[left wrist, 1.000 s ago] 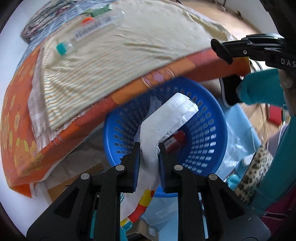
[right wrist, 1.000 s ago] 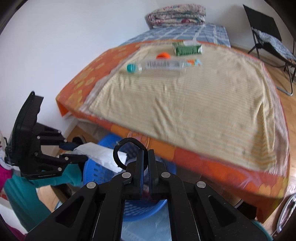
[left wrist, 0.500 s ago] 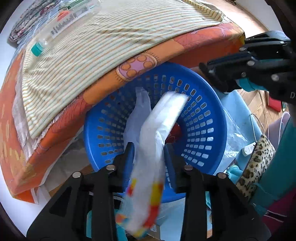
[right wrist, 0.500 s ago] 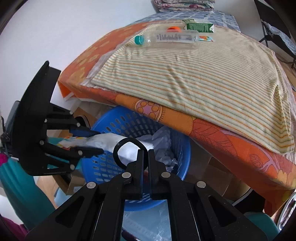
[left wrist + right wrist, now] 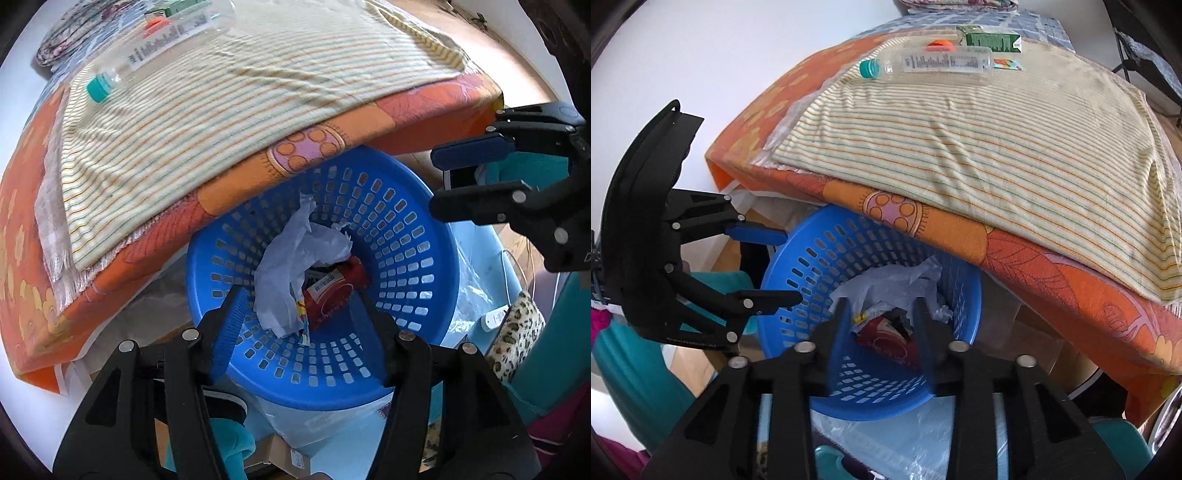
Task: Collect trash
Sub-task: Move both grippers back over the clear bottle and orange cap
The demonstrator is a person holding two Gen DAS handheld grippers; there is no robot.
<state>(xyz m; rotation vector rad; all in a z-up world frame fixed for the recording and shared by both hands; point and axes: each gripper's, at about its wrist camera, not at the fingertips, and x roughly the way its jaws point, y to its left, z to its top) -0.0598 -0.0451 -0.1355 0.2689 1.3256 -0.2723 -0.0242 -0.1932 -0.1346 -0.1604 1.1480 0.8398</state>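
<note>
A blue perforated basket (image 5: 413, 266) (image 5: 820, 258) stands on the floor under the bed's edge. It holds crumpled white wrappers (image 5: 295, 258) (image 5: 886, 280) and a red package (image 5: 332, 295) (image 5: 882, 332). My left gripper (image 5: 303, 306) is open and empty just above the basket's near rim; it also shows at the left of the right wrist view (image 5: 786, 266). My right gripper (image 5: 881, 317) is open and empty over the basket; it shows at the right of the left wrist view (image 5: 436, 181). A clear plastic bottle (image 5: 155, 55) (image 5: 934, 62) with a teal cap lies on the bed.
A striped cloth (image 5: 997, 147) covers the orange bedspread (image 5: 1052, 273). A green carton (image 5: 991, 38) and an orange cap (image 5: 940, 44) lie by the bottle. A leopard-print item (image 5: 517, 332) and light blue plastic (image 5: 480, 280) sit right of the basket.
My left gripper has opened and let go of the white wrapper, which now lies in the basket. My right gripper has opened and the black ring it held is gone from view.
</note>
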